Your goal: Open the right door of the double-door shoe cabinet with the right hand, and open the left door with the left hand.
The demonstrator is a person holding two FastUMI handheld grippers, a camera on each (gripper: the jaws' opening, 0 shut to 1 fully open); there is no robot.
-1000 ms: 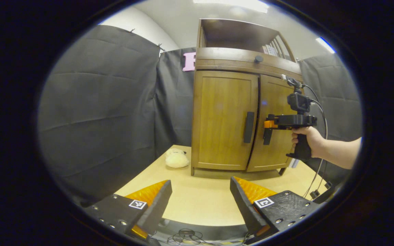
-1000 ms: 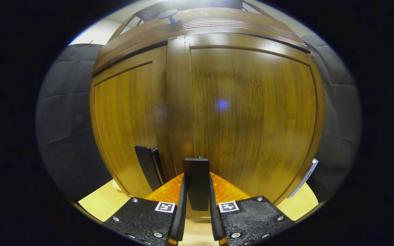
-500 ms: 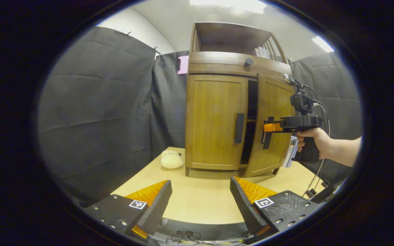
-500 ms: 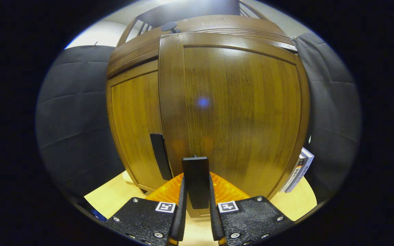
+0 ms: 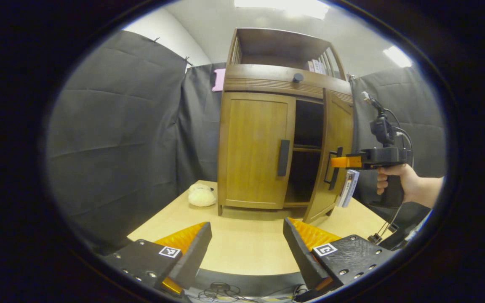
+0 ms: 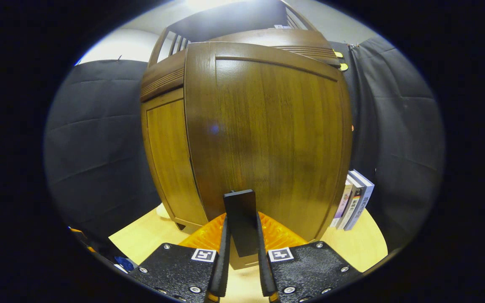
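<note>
Two claws share the job: the right claw (image 6: pixel 242 269) is clamped on the dark bar handle (image 6: pixel 240 221) of the right door (image 6: pixel 267 139), both fingers (image 6: pixel 224 252) pressing its sides, while the left claw (image 5: pixel 246 248) hangs spread wide and empty above the near edge of the counter (image 5: pixel 246 248). From the left gripper view the right claw (image 5: pixel 338 162) shows farther off, held by a hand (image 5: pixel 394 176), with the right door (image 5: pixel 337 151) swung partly out and dark shelves visible in the gap. That door looks like a stiff, light wooden panel that should turn freely on its hinge, so a pull along its arc ought to do; the smooth handle could slip if dragged sideways. Its twin, the left door (image 5: pixel 253 149), is shut, and its vertical handle (image 5: pixel 283 158) near the centre seam is the sensible place to grip, fingers either side of the bar. Beneath the shoe cabinet (image 5: pixel 284 80) the pale wooden counter is flat. A plush toy (image 5: pixel 201 196) lies by the cabinet's left foot, a few books (image 6: pixel 354 198) lean at its right side near the door's path, and black cloth walls close in around the booth under ceiling lights.
</note>
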